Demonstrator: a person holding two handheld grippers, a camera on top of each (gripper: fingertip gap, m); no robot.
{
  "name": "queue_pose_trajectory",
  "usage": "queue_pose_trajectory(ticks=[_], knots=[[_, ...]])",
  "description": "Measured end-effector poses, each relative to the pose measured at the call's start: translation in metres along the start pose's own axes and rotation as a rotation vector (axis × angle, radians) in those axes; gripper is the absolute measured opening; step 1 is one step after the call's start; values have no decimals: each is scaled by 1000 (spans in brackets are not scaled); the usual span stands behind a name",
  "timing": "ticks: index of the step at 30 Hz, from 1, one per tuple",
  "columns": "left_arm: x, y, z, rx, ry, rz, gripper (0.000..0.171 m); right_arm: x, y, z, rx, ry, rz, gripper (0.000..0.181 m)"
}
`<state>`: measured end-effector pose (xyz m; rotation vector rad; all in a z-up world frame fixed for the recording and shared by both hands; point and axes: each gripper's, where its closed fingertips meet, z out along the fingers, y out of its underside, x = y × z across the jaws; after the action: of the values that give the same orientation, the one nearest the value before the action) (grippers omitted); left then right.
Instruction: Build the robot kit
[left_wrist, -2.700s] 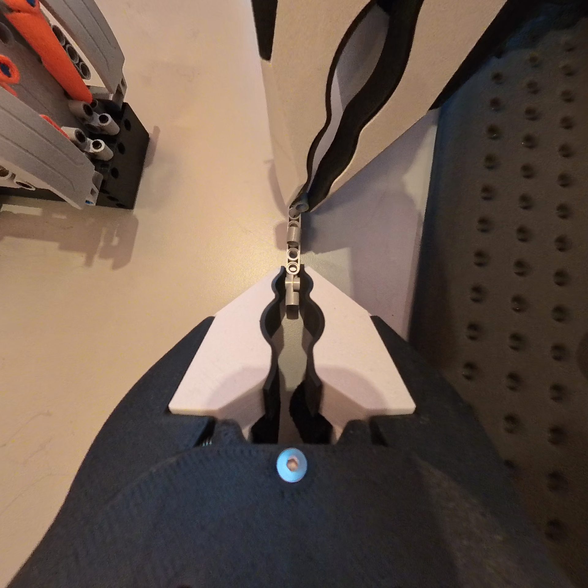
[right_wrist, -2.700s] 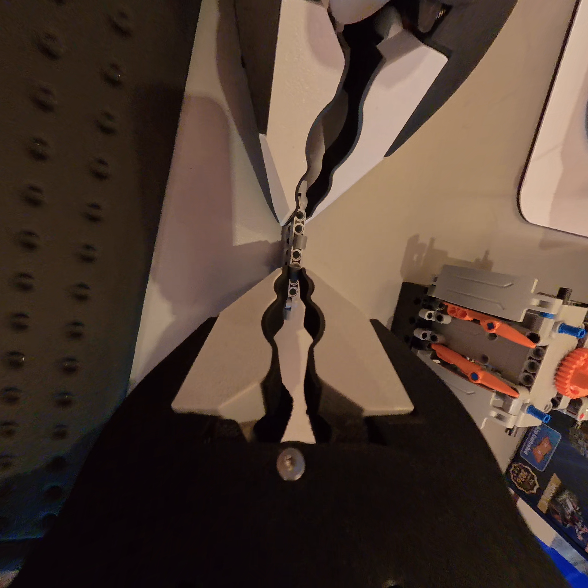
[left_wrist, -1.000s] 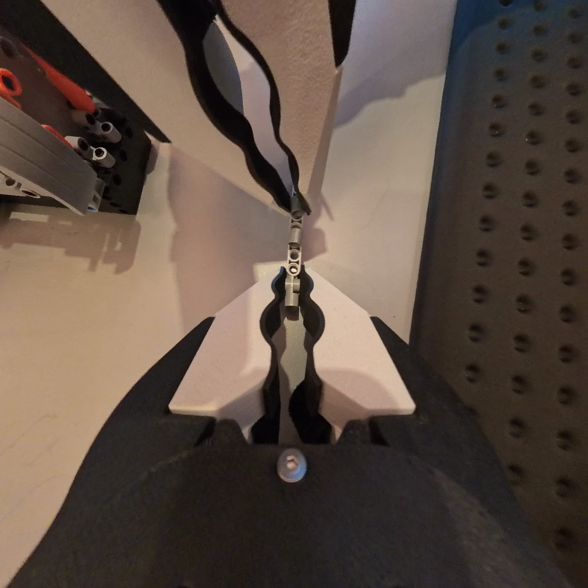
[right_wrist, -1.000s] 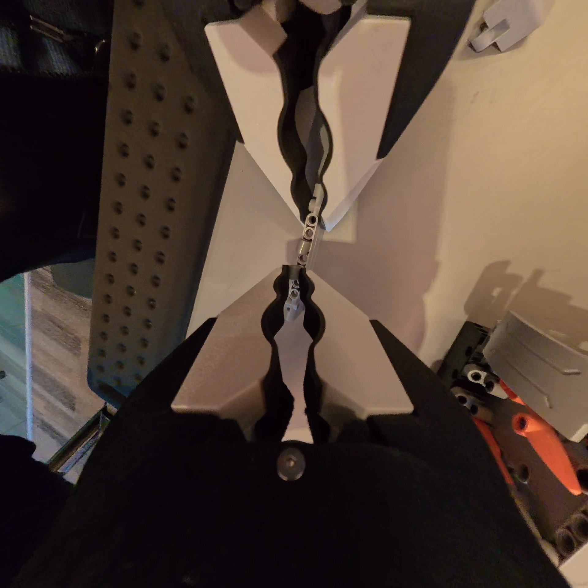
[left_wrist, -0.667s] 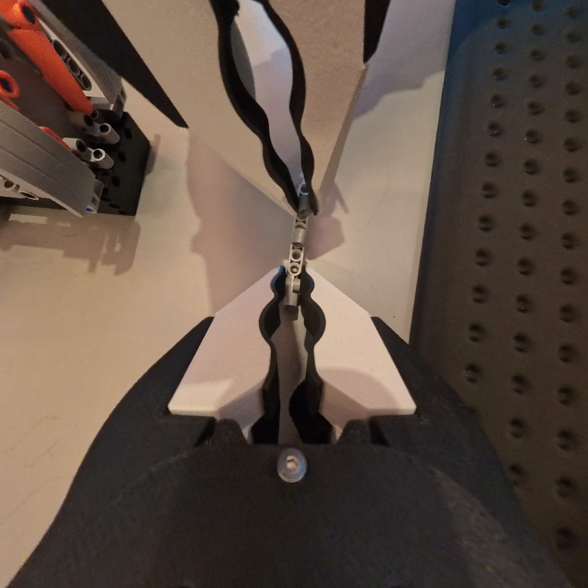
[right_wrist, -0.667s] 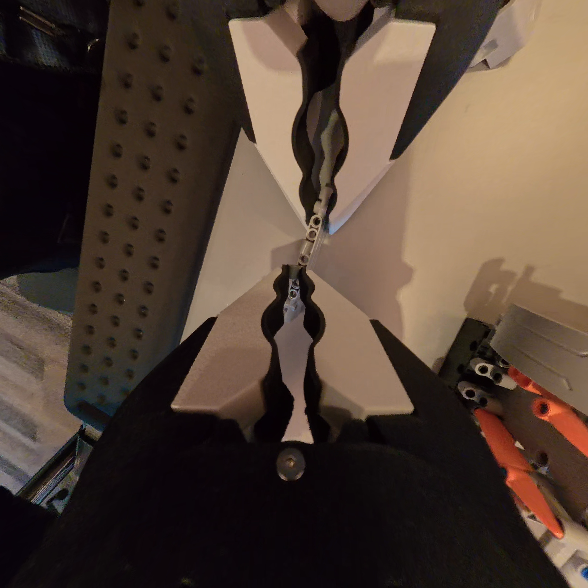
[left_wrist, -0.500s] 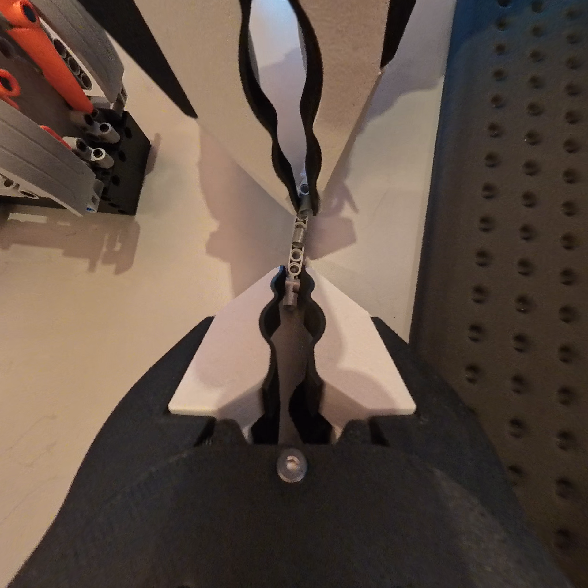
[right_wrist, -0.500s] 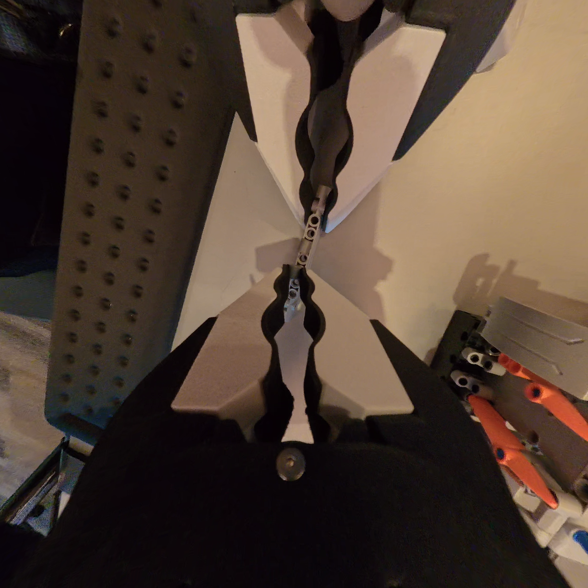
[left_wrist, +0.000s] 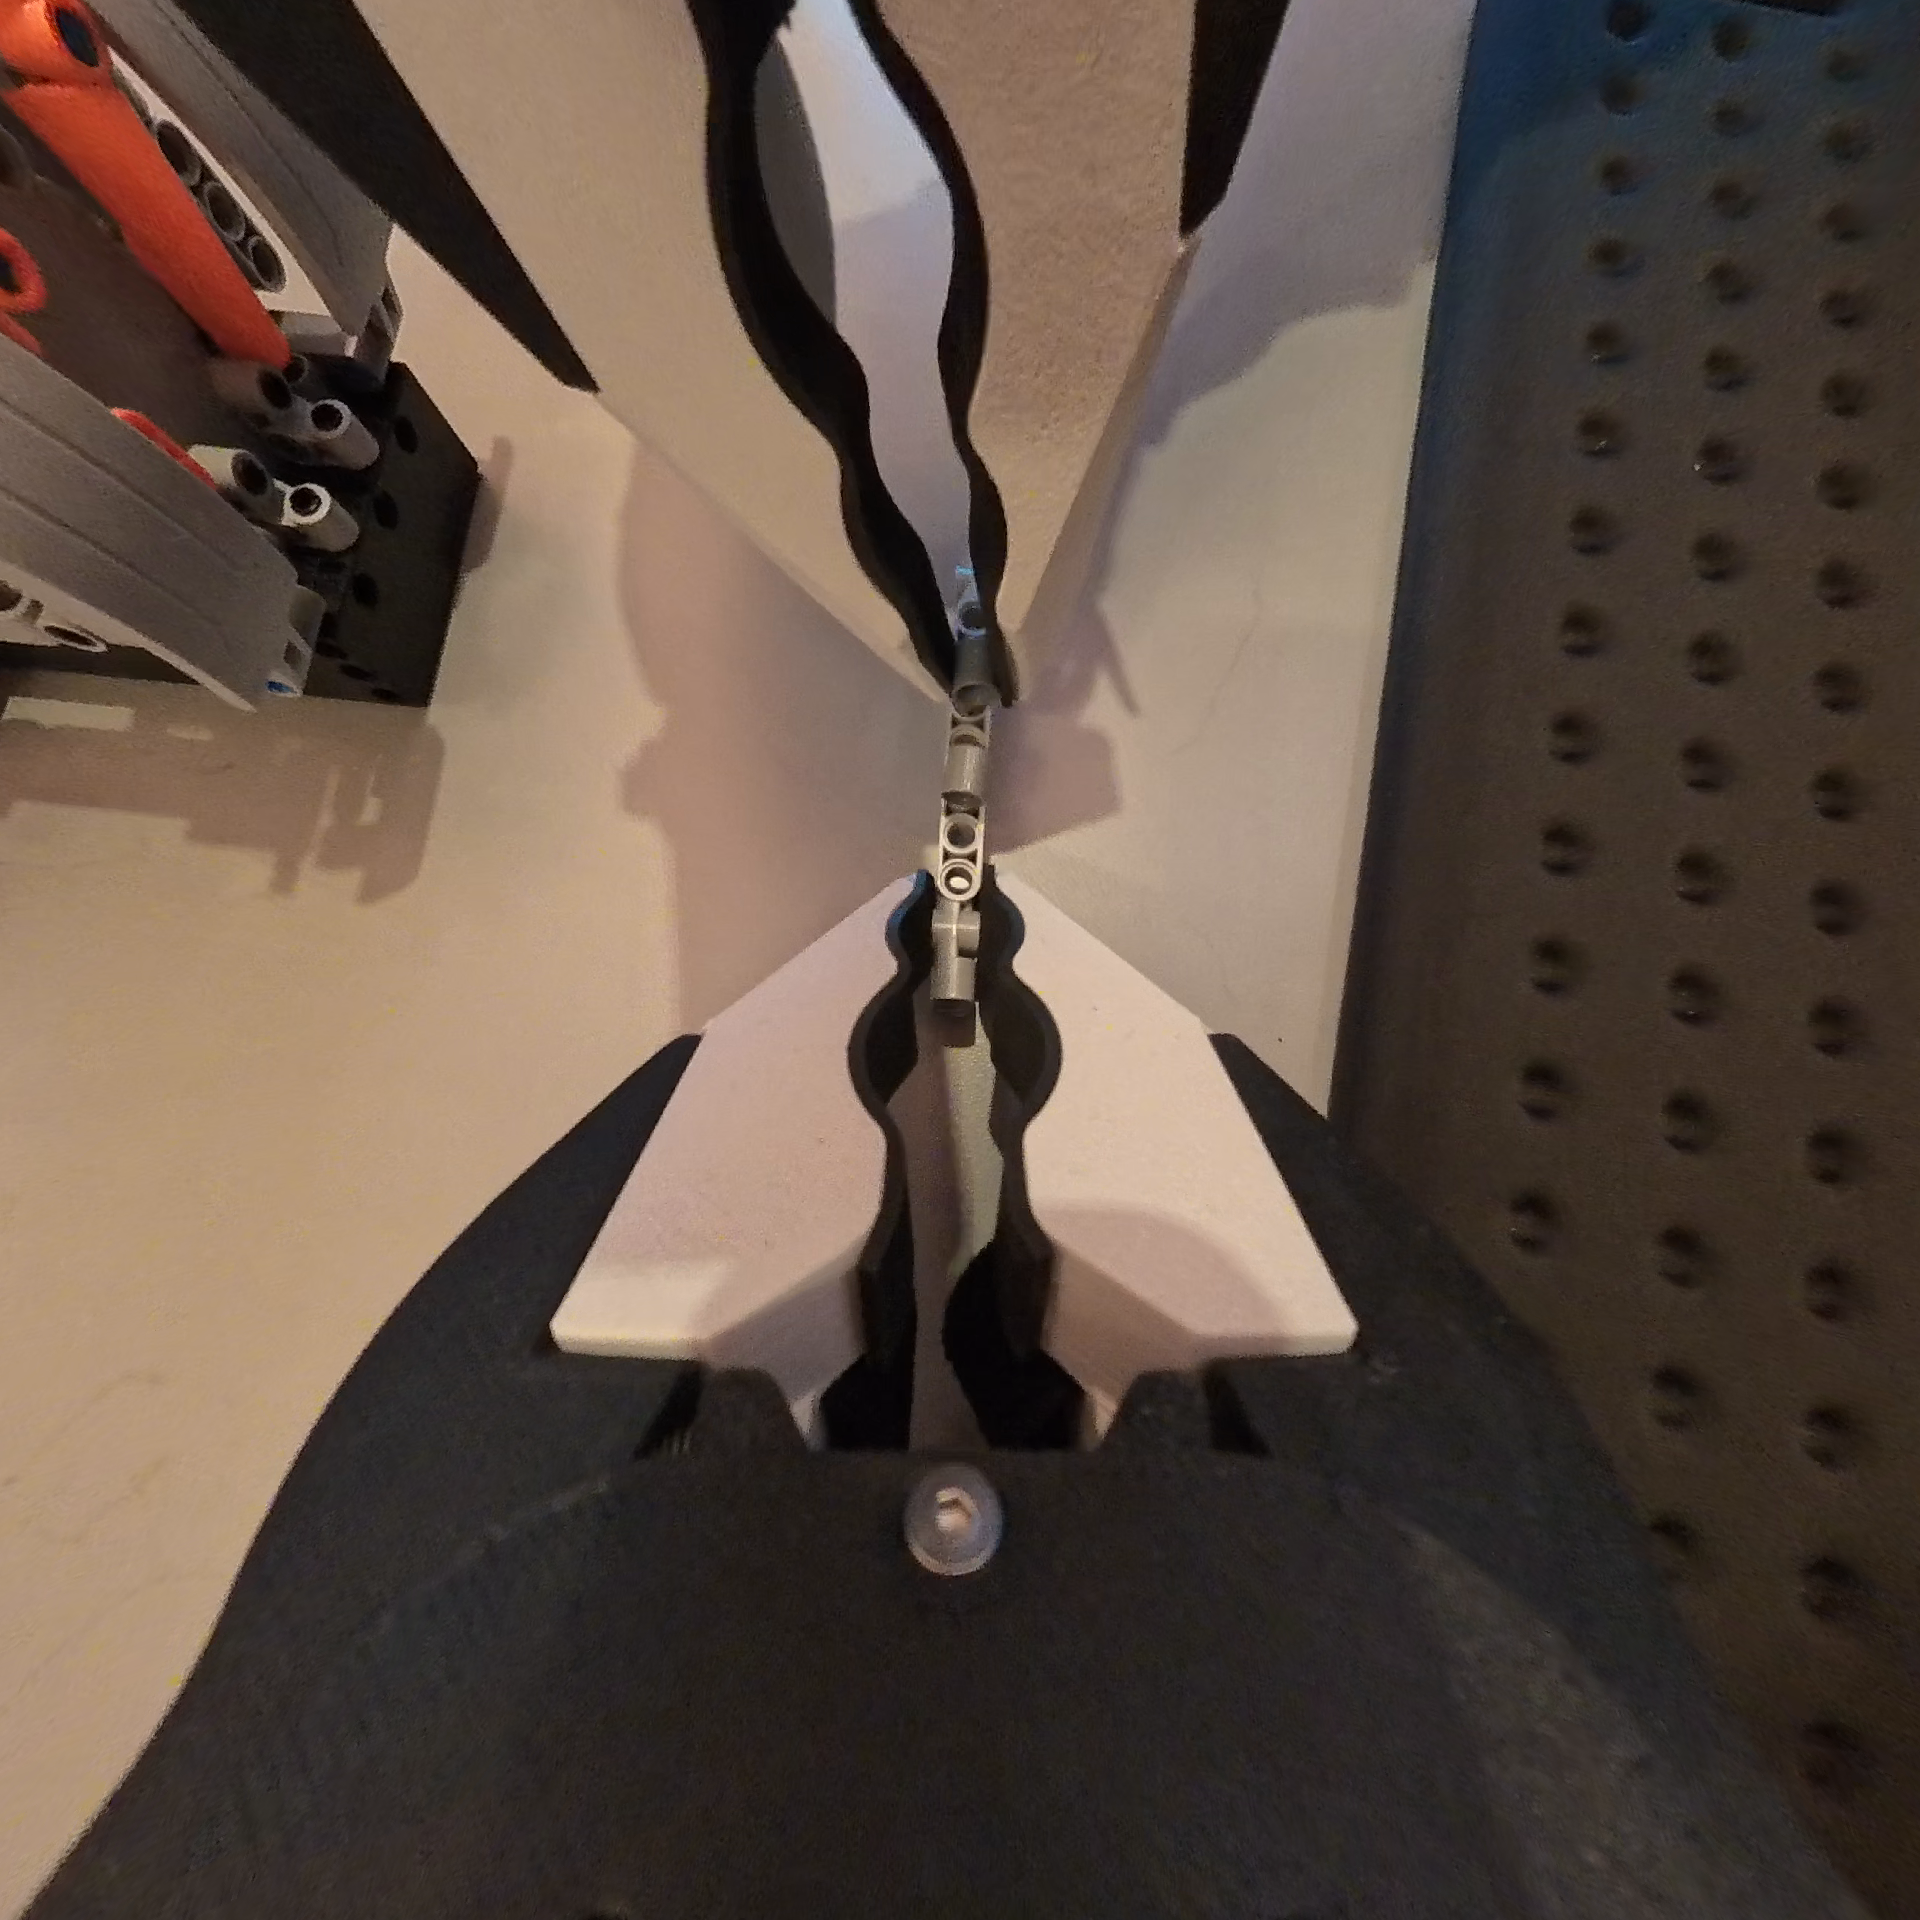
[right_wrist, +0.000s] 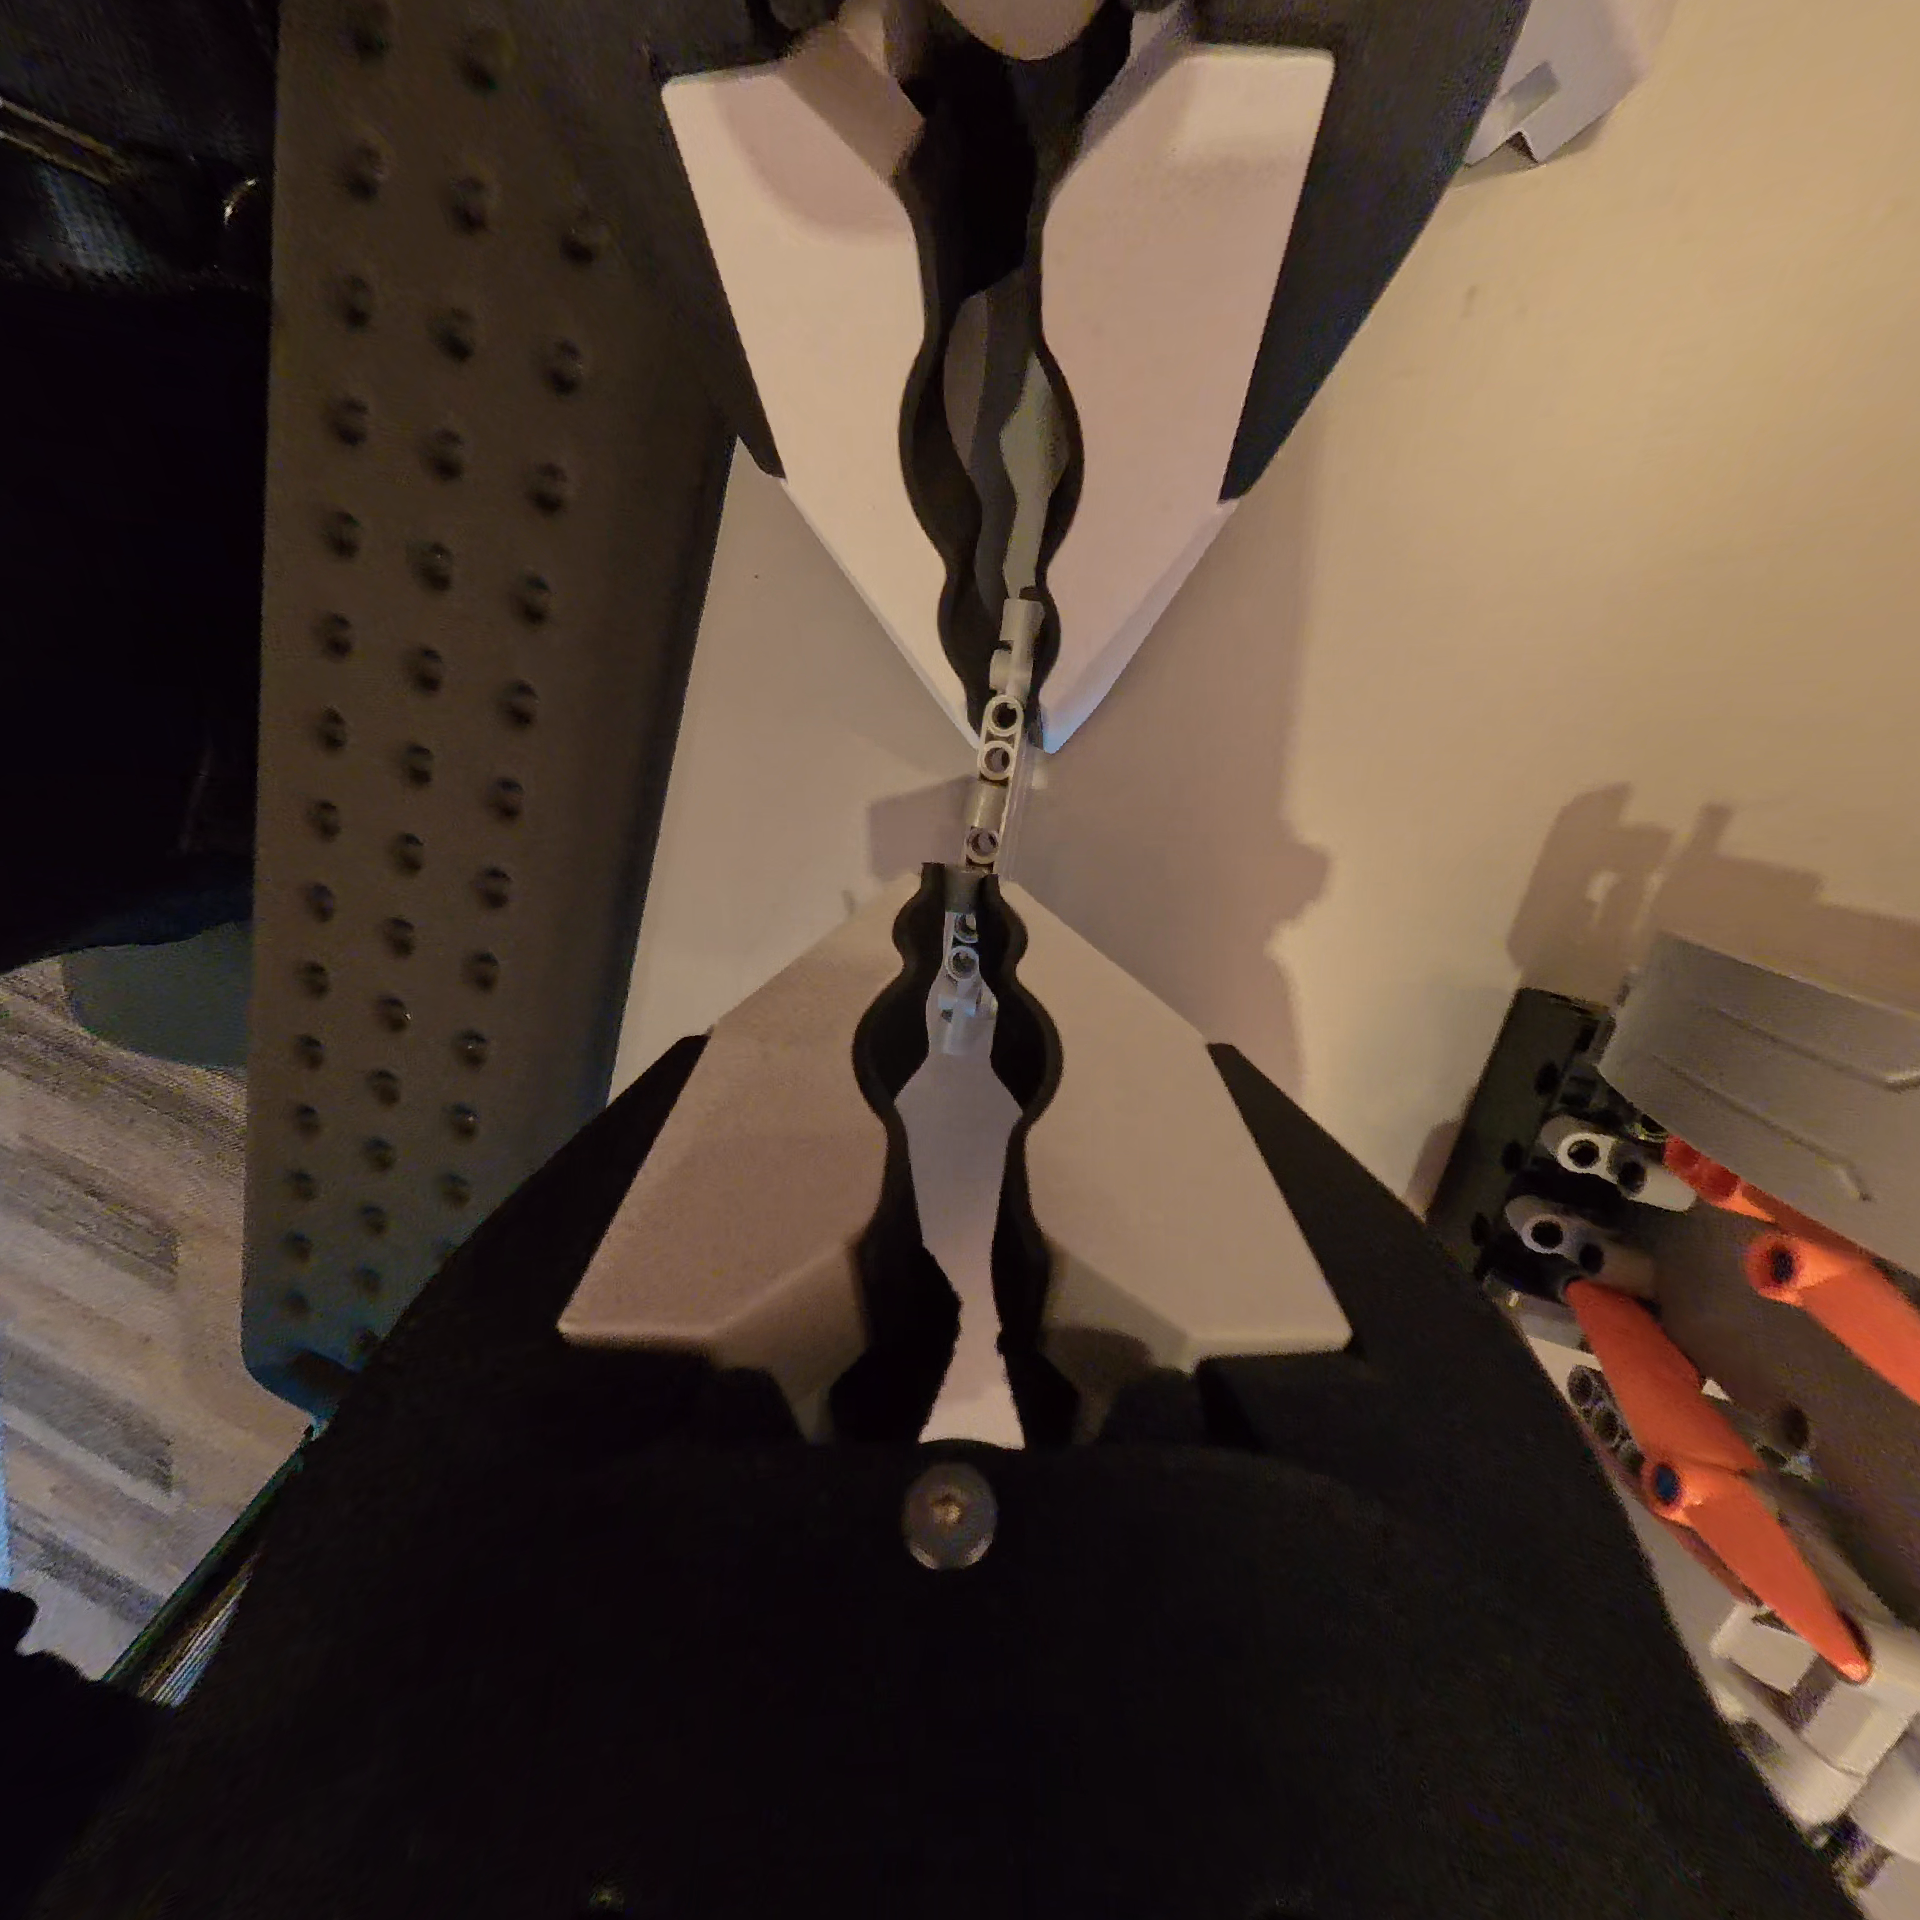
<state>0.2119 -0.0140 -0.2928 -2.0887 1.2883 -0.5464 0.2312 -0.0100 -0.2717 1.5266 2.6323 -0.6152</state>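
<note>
The left gripper (left_wrist: 954, 914) and right gripper (right_wrist: 961, 914) face tip to tip above the surface (left_wrist: 260, 1039). Each has its jaws closed narrow on one end of a thin grey link chain (left_wrist: 961, 800). Its long axis runs straight between them, equally near both.

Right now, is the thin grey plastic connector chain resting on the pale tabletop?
No: the thin grey plastic connector chain spans the gap between left gripper and right gripper, pinched at both ends.
</note>
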Motion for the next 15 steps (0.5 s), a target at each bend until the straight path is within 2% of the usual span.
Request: queue_pose_trajectory(ticks=[7, 15], knots=[[0, 0, 0, 1, 1, -1, 5, 0, -1, 0, -3, -83, 21, 4], [2, -1, 1, 3, 6, 2, 5, 1, -4, 5, 25, 43, -18, 4]])
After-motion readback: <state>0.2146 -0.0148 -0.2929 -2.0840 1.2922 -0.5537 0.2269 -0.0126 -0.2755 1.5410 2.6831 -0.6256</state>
